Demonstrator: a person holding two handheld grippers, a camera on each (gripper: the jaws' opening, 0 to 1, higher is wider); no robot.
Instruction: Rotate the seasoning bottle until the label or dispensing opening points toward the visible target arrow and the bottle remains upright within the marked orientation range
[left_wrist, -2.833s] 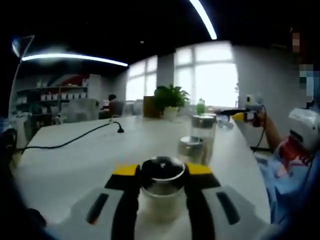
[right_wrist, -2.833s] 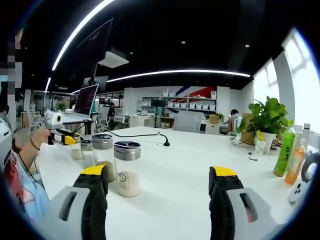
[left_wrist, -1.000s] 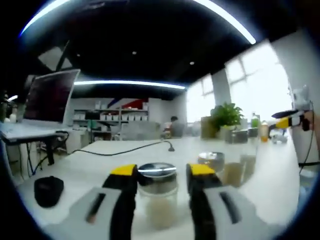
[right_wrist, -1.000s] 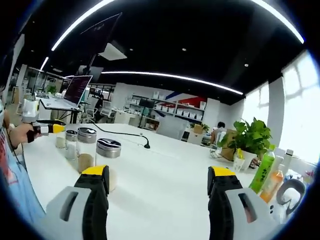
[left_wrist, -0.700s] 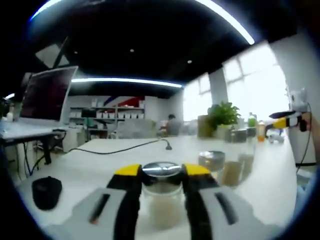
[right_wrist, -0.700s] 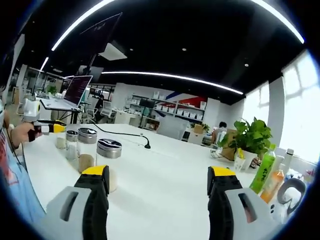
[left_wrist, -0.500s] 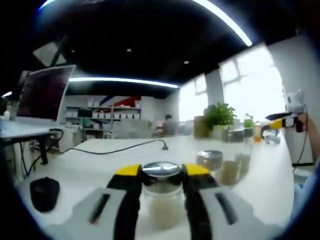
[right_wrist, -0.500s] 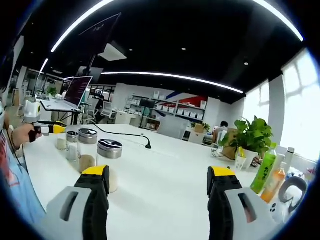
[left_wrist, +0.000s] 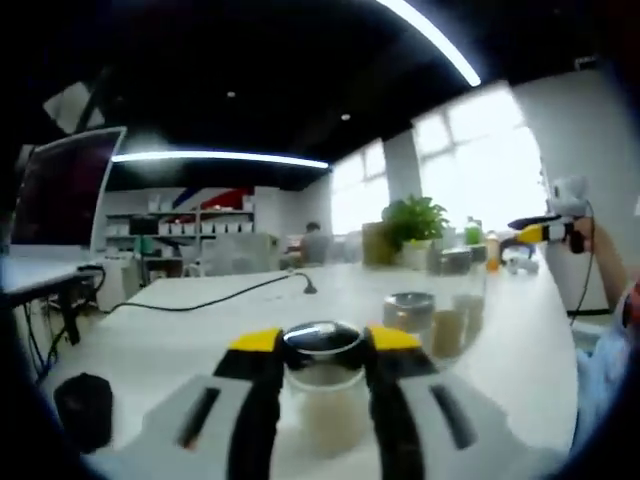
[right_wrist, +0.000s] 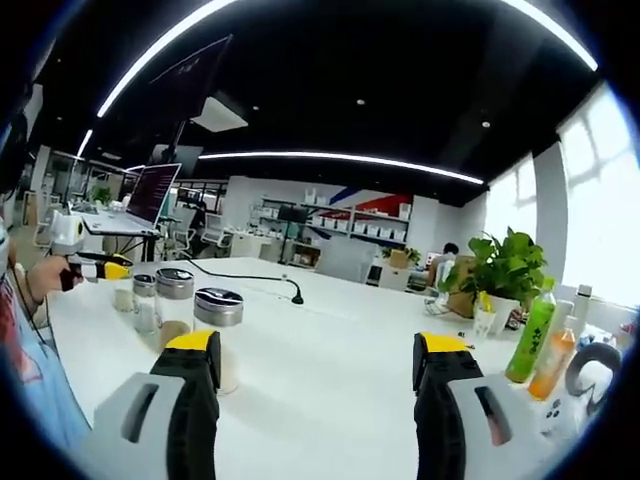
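Note:
A glass seasoning bottle (left_wrist: 325, 412) with a silver lid and pale powder stands upright on the white table (left_wrist: 180, 340). My left gripper (left_wrist: 320, 340) is shut on it just below the lid, yellow tips on either side. In the right gripper view, a hand holds that left gripper (right_wrist: 100, 268) far to the left, over a small bottle (right_wrist: 123, 297). My right gripper (right_wrist: 317, 345) hovers above the table, open and holding nothing. It also appears at the far right of the left gripper view, as the right gripper (left_wrist: 532, 232) in a hand.
Other silver-lidded bottles (left_wrist: 410, 312) (right_wrist: 218, 312) stand near the held one. A black mouse (left_wrist: 82, 408) lies to the left and a black cable (left_wrist: 220, 295) crosses the table. A potted plant (right_wrist: 505, 275), a green drink bottle (right_wrist: 533, 345) and an orange one (right_wrist: 553, 365) stand at the far right.
The left jaws closed in on the bottle's lid and stayed there. The left view has swung, shifting the room leftward. My right gripper stays open and almost still.

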